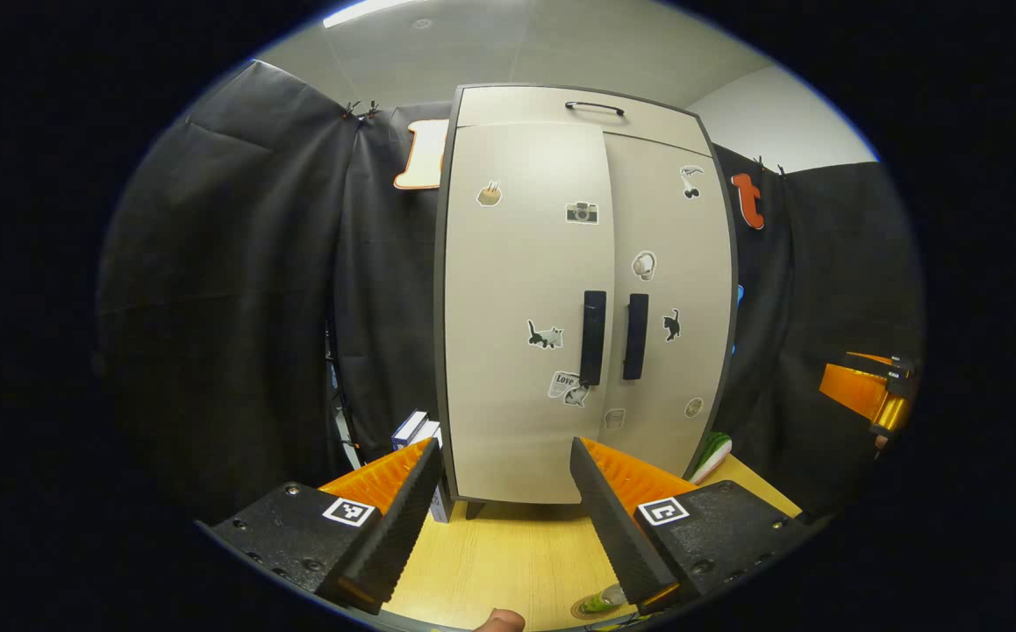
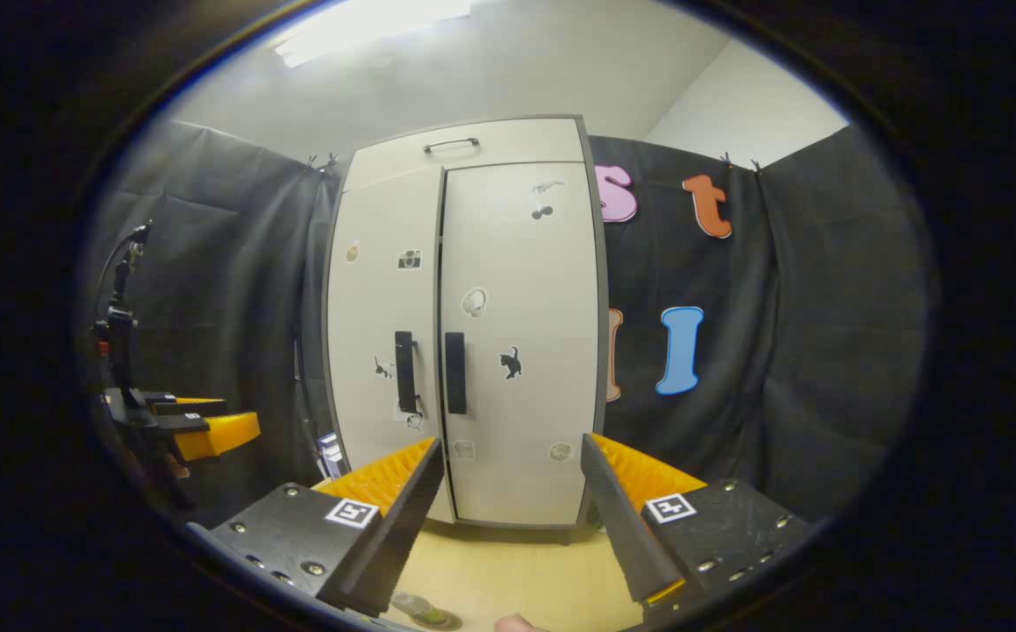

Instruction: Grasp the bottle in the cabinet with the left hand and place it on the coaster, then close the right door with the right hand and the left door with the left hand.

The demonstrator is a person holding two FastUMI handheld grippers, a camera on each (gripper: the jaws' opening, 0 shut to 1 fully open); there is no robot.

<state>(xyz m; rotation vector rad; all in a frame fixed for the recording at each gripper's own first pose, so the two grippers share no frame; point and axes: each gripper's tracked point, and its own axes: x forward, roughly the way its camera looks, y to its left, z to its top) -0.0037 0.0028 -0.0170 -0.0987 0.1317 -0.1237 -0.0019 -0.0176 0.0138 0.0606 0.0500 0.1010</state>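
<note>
While the bottle [image 1: 600, 601] shows as little more than a green, clear-topped sliver at the lower edge of the left gripper view, it appears to stand on the round coaster [image 1: 580, 607] on the wooden table [image 1: 508, 553], just below the nearer end of one finger of the left gripper [image 1: 504, 446]. Its long axis looks upright, top toward the camera, though too little is visible to be sure. In the right gripper view the same pair sits at the bottom edge, left of centre, below the right gripper [image 2: 512, 441]. Of the two, the left gripper seems nearer to it. Both grippers have their jaws wide apart, holding nothing, and both point up the frame at the cabinet [image 1: 464, 263]. Its left door [image 1: 525, 290] and right door [image 1: 670, 263] lie flush, the two dark handles [image 1: 593, 338] side by side at the seam. By my reading the placing and both closings are done, so no further grasp seems called for
</note>
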